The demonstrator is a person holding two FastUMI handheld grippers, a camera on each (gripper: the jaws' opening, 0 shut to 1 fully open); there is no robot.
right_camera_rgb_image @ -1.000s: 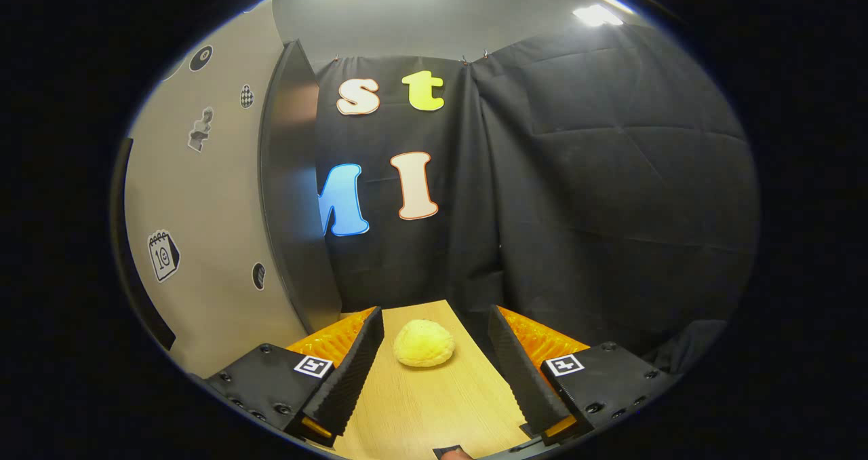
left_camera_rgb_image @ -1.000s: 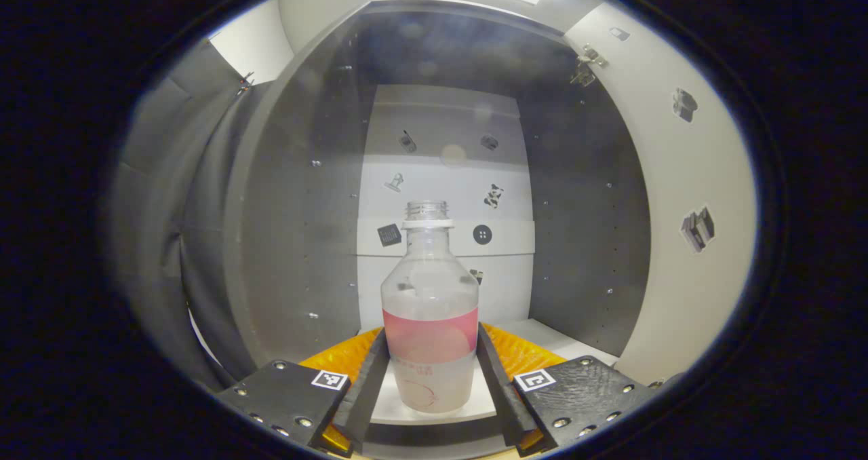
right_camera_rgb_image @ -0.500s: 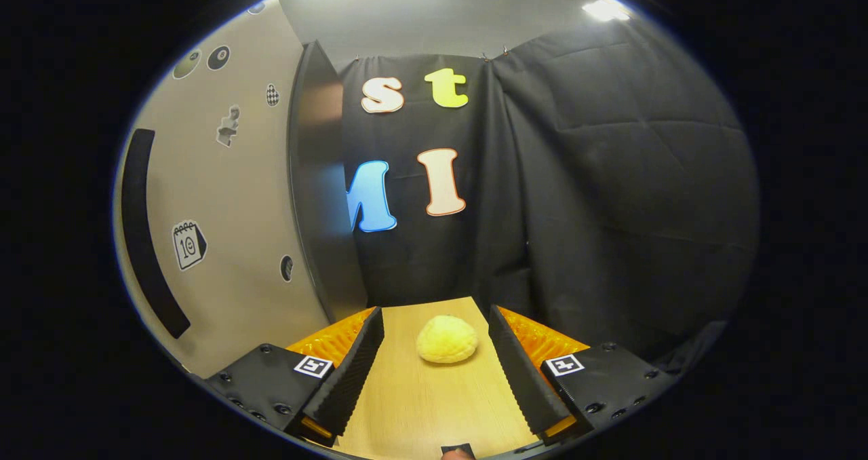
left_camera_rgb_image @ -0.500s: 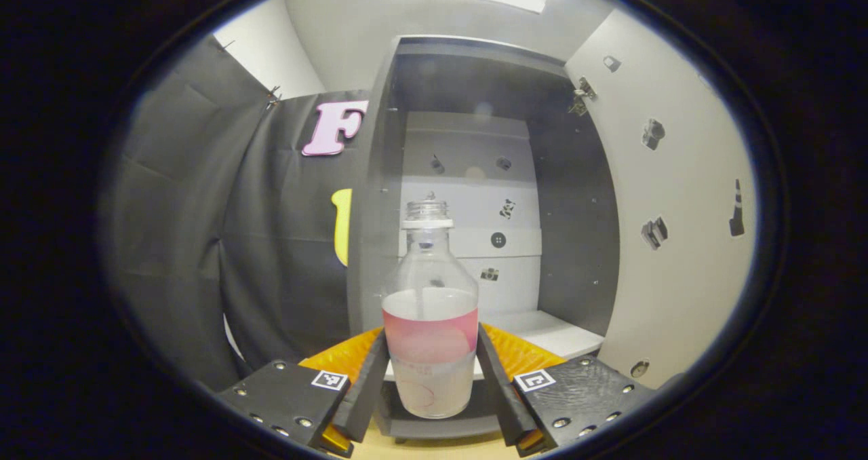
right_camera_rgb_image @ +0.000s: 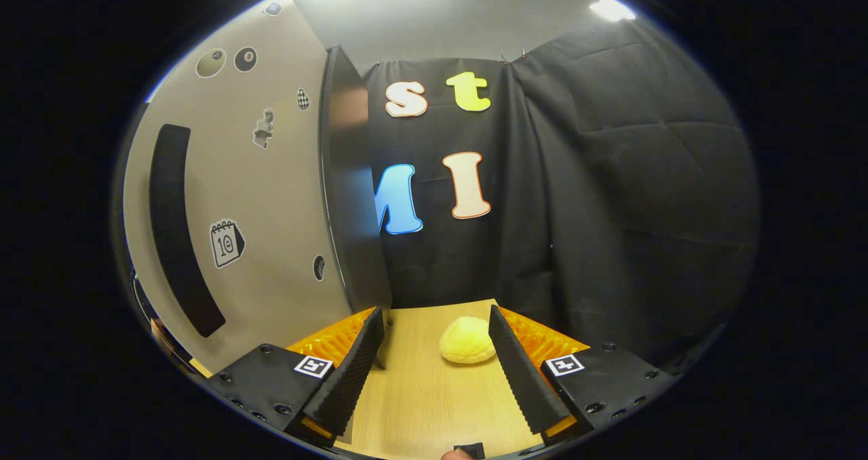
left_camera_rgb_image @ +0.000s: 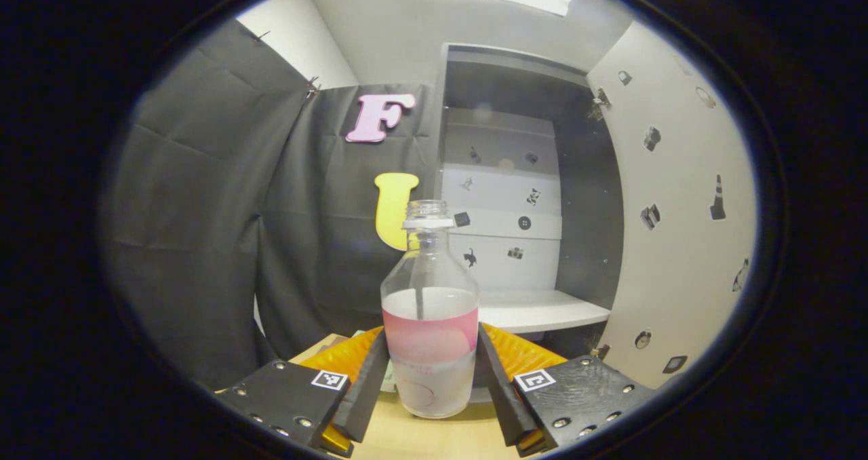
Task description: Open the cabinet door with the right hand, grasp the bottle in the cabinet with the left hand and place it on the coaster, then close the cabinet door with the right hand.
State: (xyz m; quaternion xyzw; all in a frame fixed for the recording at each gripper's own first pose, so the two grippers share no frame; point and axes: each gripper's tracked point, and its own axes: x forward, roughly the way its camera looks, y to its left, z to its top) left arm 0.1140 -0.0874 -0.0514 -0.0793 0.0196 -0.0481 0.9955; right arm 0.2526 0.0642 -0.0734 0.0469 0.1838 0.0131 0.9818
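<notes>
The cabinet (left_camera_rgb_image: 529, 195) stood open, its door (right_camera_rgb_image: 271, 195) swung wide. Out in front of the cabinet, above the counter (left_camera_rgb_image: 434, 436), the bottle (left_camera_rgb_image: 430, 311) sat upright in the left hand-held gripper (left_camera_rgb_image: 430, 385), both fingers pressing its labelled lower body. It looked like light, thin clear plastic, uncapped and partly filled, so likely smooth and squashable; the low grip suited it, kept level. Right of the cabinet, the right hand-held gripper (right_camera_rgb_image: 434, 372) gaped wide, holding nothing.
</notes>
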